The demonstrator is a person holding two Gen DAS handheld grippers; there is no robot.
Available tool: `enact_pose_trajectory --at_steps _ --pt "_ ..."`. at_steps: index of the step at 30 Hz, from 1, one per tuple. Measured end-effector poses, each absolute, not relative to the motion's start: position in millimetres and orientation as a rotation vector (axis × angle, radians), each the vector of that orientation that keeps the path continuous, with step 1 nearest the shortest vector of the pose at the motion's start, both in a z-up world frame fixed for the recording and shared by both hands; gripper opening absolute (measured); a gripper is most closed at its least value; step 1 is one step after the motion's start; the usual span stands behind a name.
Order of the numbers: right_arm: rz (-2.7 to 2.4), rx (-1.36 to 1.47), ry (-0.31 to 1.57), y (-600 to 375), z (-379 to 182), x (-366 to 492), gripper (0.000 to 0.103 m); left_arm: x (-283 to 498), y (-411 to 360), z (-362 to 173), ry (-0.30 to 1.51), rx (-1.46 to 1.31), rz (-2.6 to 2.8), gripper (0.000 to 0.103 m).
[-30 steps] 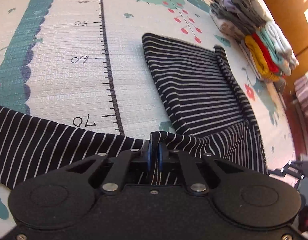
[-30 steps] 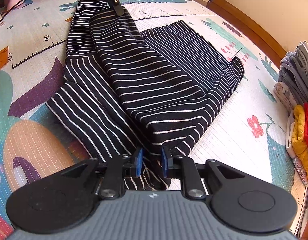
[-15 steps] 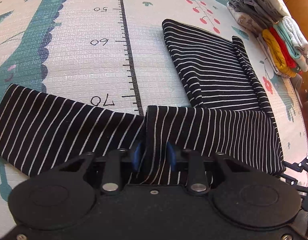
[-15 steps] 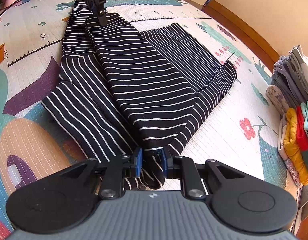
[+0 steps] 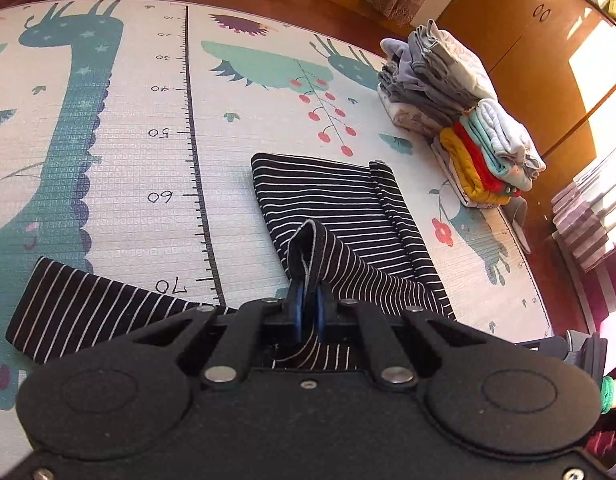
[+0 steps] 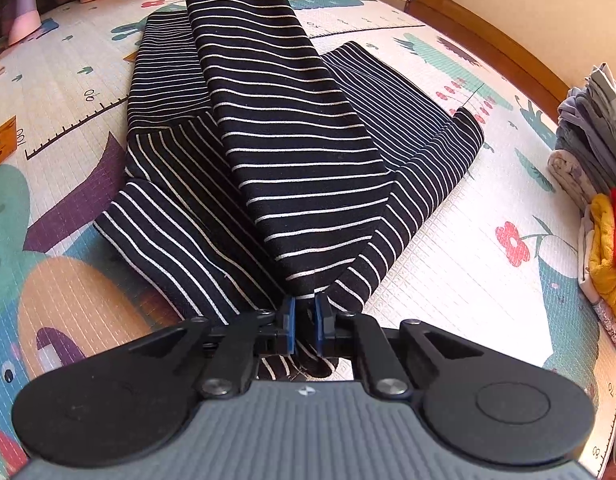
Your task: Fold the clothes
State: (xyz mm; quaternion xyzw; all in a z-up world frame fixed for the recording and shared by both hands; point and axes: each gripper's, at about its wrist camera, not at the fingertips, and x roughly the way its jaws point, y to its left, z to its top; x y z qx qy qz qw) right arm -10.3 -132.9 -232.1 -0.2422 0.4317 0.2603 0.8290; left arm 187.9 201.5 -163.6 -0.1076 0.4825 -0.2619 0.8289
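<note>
Black jersey with thin white stripes: one shirt (image 5: 340,208), partly folded, spread on a foam mat (image 5: 147,128). Left wrist view: left gripper (image 5: 306,312) clamped on a raised loop of fabric at 6 o'clock; folded body flat at 12 to 1 o'clock; a striped sleeve (image 5: 87,312) lying at 9 o'clock; stack (image 5: 460,120) of folded clothes at 2 o'clock, well apart. Right wrist view: right gripper (image 6: 305,322) pinching the fabric corner at 6 o'clock, jaws nearly shut on it; a lifted panel runs taut from there toward 12 o'clock above the flat layers. Handling, as judged: carry both held points at equal height and tension, lay the panel's edge square over the body, smooth before letting go.
</note>
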Motion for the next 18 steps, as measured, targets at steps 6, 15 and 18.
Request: enact_pose_trajectory --at_steps 6,15,18 --pt "0.597 -0.519 0.928 -134.2 -228.9 -12.8 0.022 184.0 193.4 -199.0 1.135 -0.201 -0.511 0.004" --pt "0.643 -0.463 0.897 -148.1 -215.1 -16.9 0.028 191.9 202.9 -208.0 1.136 -0.193 -0.485 0.004" --pt "0.622 -0.43 0.933 -142.4 -228.8 -5.2 0.037 193.0 200.1 -208.6 1.134 -0.178 -0.491 0.004"
